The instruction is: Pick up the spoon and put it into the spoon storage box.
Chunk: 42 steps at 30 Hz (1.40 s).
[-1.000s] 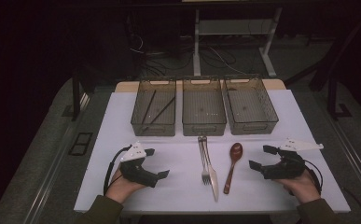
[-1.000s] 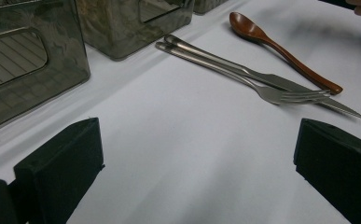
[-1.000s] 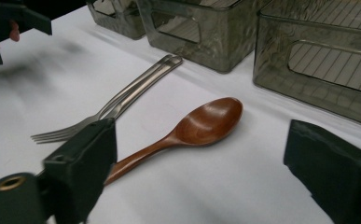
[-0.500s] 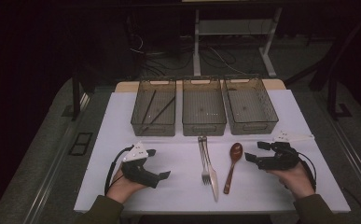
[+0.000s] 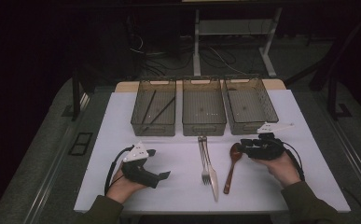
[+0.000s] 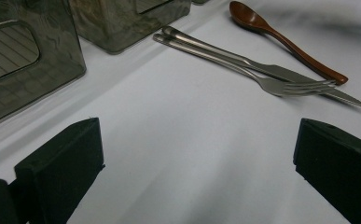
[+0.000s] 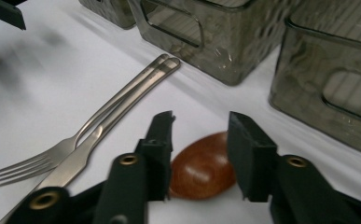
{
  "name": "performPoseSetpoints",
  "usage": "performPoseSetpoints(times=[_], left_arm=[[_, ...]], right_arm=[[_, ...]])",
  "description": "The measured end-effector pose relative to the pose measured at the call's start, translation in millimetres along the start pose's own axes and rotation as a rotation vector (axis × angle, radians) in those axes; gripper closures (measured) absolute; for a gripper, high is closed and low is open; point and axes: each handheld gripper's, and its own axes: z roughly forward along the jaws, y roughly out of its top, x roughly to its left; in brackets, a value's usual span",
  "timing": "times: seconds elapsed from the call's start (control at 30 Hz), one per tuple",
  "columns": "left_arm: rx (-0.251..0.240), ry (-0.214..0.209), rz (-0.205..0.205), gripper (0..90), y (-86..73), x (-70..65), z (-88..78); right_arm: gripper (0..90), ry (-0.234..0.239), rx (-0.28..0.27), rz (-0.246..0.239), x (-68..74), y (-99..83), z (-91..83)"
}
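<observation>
While the wooden spoon [image 7: 201, 170] is straddled by the right gripper [image 5: 244, 145], nothing is lifted yet.
Its jaws, just closing, are not seen pressing the bowl; the left gripper [image 5: 158, 176] is held apart and idle; fork [image 5: 204, 161] and knife [image 5: 211, 172] are left near the table's [image 5: 308, 186] front edge, the right bin [image 5: 250, 105] unfilled.

The spoon [image 7: 201, 171] looks like brown wood with a smooth, glossy finish. The fork [image 6: 281, 85] and knife [image 6: 304, 81] are smooth brushed metal with a dull shine. The three bins [image 5: 204, 112] near the table's far edge are smoky translucent plastic, ribbed inside. The table [image 5: 178, 186] top is matt white. The grippers' pads [image 6: 59, 170] are matt black.
</observation>
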Motion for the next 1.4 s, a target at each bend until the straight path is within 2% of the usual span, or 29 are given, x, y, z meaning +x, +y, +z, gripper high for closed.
performPoseSetpoints(times=[0.37, 0.77, 0.93, 1.4], left_arm=[[0.003, 0.000, 0.001, 0.6, -0.3, -0.4, 2.2], [0.002, -0.004, 0.005, 0.6, -0.2, -0.3, 1.4], [0.001, -0.005, 0.003, 0.6, -0.4, -0.1, 1.4], [0.002, -0.008, 0.004, 0.6, -0.5, 0.4, 0.4]], right_arm=[[88.2, 0.005, 0.069, -0.021, -3.4, 20.9, 29.4], [88.8, -0.018, 0.151, -0.037, -3.7, 23.5, 51.5], [88.8, -0.034, 0.183, -0.045, -3.6, 21.1, 55.3], [88.9, -0.065, 0.228, -0.064, -4.2, 17.5, 55.5]])
